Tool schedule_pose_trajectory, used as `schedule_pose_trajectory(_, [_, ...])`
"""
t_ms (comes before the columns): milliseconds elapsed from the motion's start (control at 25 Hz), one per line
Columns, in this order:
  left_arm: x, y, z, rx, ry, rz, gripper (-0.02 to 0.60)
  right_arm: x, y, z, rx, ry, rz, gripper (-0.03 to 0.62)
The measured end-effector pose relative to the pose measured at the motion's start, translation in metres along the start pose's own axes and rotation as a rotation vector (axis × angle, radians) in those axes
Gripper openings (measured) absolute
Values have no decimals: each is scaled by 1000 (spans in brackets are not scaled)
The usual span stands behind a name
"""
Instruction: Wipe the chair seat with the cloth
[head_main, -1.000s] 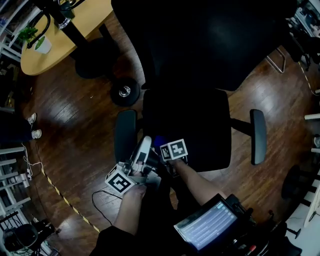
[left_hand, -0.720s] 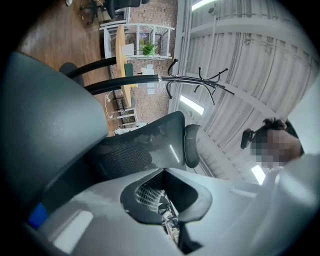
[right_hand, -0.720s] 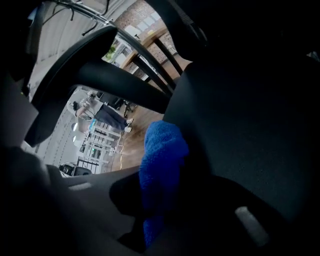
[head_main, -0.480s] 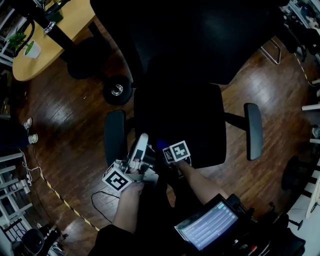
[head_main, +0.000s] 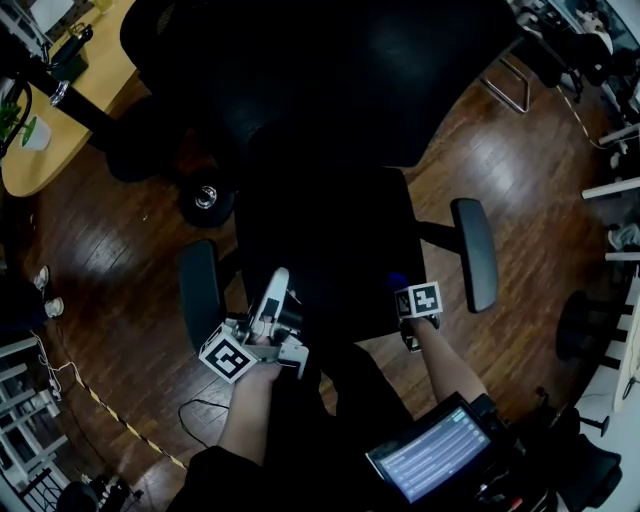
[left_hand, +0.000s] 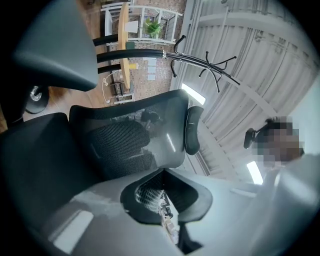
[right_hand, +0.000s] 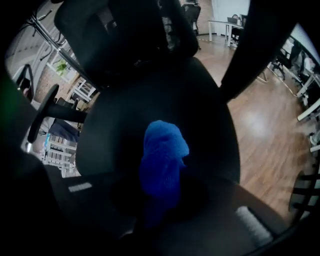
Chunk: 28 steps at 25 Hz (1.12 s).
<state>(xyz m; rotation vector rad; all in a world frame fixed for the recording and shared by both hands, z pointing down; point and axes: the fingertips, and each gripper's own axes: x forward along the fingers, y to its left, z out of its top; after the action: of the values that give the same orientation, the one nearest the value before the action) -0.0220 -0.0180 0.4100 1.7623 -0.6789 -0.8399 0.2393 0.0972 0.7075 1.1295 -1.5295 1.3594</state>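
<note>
While over chair seat (head_main: 330, 235), right gripper (head_main: 400, 288) clamped on cloth (right_hand: 162, 160), left gripper (head_main: 278, 300) closed

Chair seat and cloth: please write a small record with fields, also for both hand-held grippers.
cloth: blue, bunched, held in the right hand-held gripper
right hand-held gripper: shut on cloth, over the chair seat, front right part
left hand-held gripper: shut, empty, at the seat's front left corner
chair seat: black, between two armrests
floor: dark wood

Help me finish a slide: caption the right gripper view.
Right gripper clamps a bunched blue cloth, black office-chair seat ahead.
</note>
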Motion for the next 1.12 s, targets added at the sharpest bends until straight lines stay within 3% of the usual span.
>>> schedule_pose_trajectory(280, [2, 4, 1, 14, 14, 9, -9, -2, -21, 2, -23, -9, -59, 44])
schedule_pose_trajectory(400, [2, 11, 2, 24, 29, 25, -9, -3, -9, 11, -52, -52, -33, 44])
schedule_pose_trajectory(600, [11, -12, 8, 54, 97, 38, -9, -69, 89, 81, -93, -336, 209, 44])
schedule_pose_trajectory(800, [31, -96, 25, 132, 117, -40, -9, -217, 192, 146, -147, -708, 516, 44])
schedule_pose_trajectory(1000, [46, -190, 24, 237, 138, -149, -9, -373, 257, 151, -240, -976, 833, 44])
schedule_pose_trajectory(1120, [57, -227, 24, 288, 142, -234, -9, -424, 274, 150, -311, -1071, 925, 44])
